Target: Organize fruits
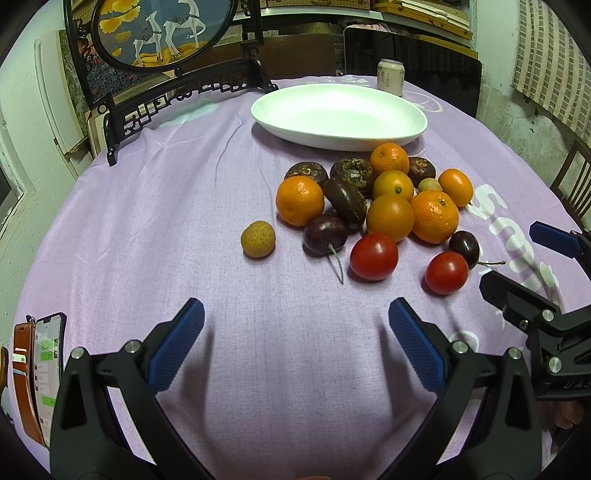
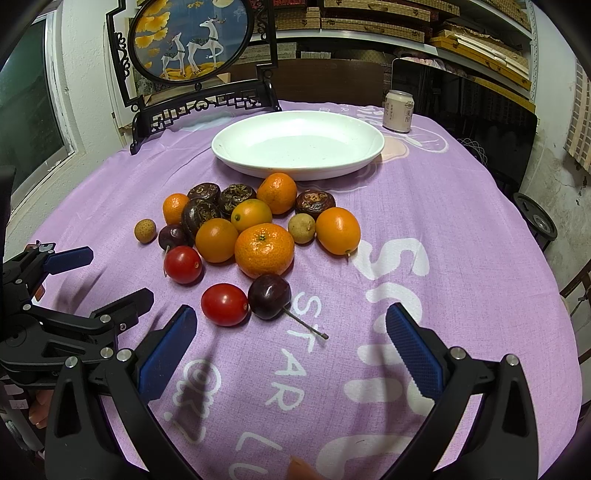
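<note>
A heap of fruit lies on the purple cloth: several oranges point(image 1: 300, 199) point(image 2: 264, 250), two red tomatoes point(image 1: 374, 256) point(image 2: 224, 304), dark cherries with stems point(image 1: 325, 234) point(image 2: 269, 295), dark wrinkled fruits point(image 1: 345, 201) point(image 2: 315, 201) and small tan longans point(image 1: 258, 238) point(image 2: 145, 230). An empty white plate point(image 1: 339, 115) point(image 2: 298, 143) stands behind the heap. My left gripper point(image 1: 295, 345) is open and empty, in front of the heap. My right gripper point(image 2: 291, 349) is open and empty, just in front of the near tomato and cherry. Each gripper shows at the edge of the other's view.
A carved black stand with a round deer picture point(image 1: 162, 33) point(image 2: 190, 38) stands at the back left. A drink can point(image 1: 390, 76) point(image 2: 399, 110) stands behind the plate. A phone in a brown case point(image 1: 40, 373) lies at the near left table edge. A chair point(image 1: 572, 181) is at the right.
</note>
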`<action>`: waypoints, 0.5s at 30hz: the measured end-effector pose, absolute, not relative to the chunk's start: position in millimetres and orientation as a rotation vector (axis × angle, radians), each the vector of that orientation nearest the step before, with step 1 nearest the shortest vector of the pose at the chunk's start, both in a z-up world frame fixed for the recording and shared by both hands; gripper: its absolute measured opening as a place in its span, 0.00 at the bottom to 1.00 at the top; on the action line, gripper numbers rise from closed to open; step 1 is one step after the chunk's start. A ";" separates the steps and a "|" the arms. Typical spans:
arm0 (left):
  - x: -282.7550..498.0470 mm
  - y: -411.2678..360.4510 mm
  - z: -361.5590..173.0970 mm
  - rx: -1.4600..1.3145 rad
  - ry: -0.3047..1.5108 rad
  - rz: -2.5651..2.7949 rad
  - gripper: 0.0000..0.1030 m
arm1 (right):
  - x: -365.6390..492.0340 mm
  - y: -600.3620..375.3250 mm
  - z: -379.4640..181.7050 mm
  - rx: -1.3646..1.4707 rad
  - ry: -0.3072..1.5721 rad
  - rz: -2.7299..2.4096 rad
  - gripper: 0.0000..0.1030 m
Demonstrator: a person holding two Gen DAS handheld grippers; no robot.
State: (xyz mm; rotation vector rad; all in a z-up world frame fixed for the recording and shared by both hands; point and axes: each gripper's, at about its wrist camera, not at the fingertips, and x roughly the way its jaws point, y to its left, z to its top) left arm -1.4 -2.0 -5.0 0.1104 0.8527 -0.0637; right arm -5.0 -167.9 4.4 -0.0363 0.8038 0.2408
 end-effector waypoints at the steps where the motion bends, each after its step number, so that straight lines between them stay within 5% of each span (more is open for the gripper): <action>1: -1.4 -2.0 -5.0 0.111 0.853 -0.064 0.98 | -5.0 -167.8 4.5 -0.036 0.804 0.241 0.99; 15: -3.6 -1.0 -7.4 0.111 0.856 -0.063 0.98 | -4.9 -168.6 5.1 -0.036 0.804 0.241 0.99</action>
